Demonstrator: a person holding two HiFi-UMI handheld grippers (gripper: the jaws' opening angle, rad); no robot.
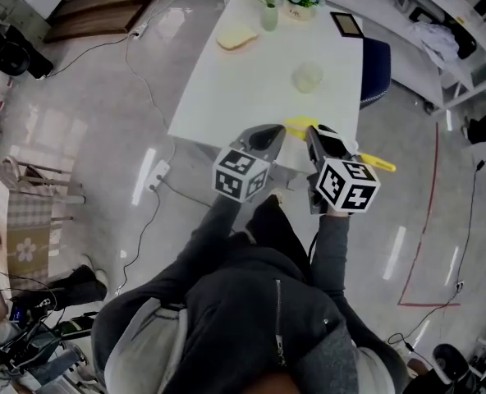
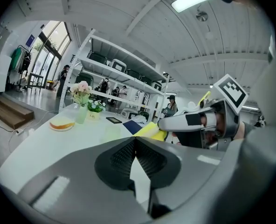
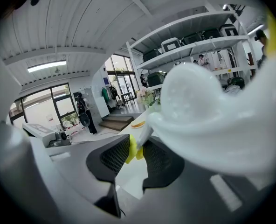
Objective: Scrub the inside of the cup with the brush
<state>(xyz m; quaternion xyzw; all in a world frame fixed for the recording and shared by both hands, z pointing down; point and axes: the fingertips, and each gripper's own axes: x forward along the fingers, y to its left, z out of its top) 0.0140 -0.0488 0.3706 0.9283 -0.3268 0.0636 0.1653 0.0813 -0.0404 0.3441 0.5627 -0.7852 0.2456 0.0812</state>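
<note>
White table [image 1: 251, 80] ahead of me, green vase of pink flowers [image 1: 268, 13] at its far edge, small flower pot [image 1: 300, 3] beside it, blue chair [image 1: 375, 68] on my right, wooden platform [image 1: 103, 11] far left.

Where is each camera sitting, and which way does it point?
Head view: on the person's head, looking steeply down at the white table and cup; sleeves, left gripper and right gripper show.
Left gripper view: riding that gripper, looking across the table past its shut jaws; the right gripper shows.
Right gripper view: riding that gripper, looking along jaws clamped on the brush.
All three show brush and table.
</note>
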